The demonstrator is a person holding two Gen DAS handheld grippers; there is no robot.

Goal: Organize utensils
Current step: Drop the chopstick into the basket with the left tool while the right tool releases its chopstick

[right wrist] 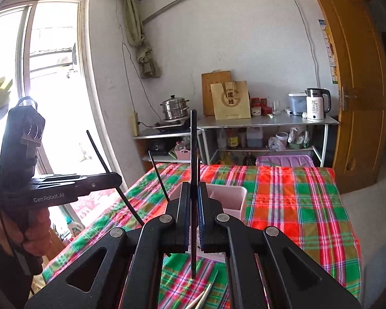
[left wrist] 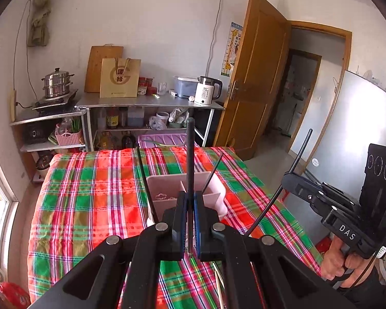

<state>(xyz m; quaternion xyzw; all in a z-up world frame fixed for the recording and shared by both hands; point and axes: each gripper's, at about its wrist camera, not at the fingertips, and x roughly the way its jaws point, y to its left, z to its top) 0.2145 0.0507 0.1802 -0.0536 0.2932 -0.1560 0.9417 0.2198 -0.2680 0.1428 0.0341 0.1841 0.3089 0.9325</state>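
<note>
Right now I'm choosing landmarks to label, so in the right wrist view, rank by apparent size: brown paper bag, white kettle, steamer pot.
1. brown paper bag, largest.
2. white kettle and steamer pot: too alike to rank.
</note>
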